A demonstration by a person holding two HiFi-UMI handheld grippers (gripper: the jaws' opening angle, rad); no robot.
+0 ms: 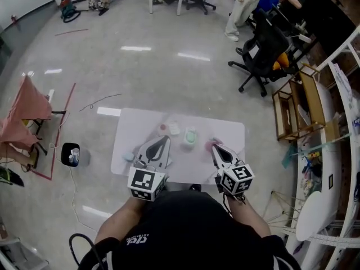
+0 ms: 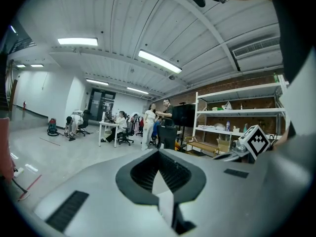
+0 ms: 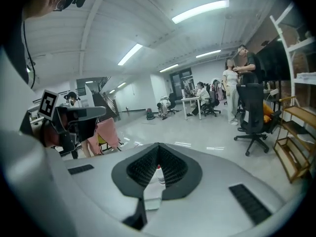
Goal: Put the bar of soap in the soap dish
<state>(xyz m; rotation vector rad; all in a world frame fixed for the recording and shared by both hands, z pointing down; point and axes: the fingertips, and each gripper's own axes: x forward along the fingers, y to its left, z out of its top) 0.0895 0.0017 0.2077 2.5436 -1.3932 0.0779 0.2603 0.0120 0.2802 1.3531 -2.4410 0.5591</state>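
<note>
A: jaws?
B: left grey two-jaw gripper [image 1: 166,140] and right grey two-jaw gripper [image 1: 215,147] are both clenched, nothing held.
A: soap?
B: whitish square bar [image 1: 174,129] lies on white table [image 1: 129,134], just ahead of left tips, beside pale-green dish [image 1: 190,137].

There's the white table [image 1: 126,129] mid-room on a glossy grey floor [image 1: 140,77] streaked with reflected ceiling light. Past the table's far right corner stands a black office chair [image 1: 263,52], with people [image 1: 247,7] further back. Right of the table sit a low wooden rack [image 1: 292,108] and white shelving [image 1: 341,111]; left of it, a pink cloth [image 1: 25,108] over a frame, a red floor line [image 1: 64,122] and a black bin [image 1: 63,151].
</note>
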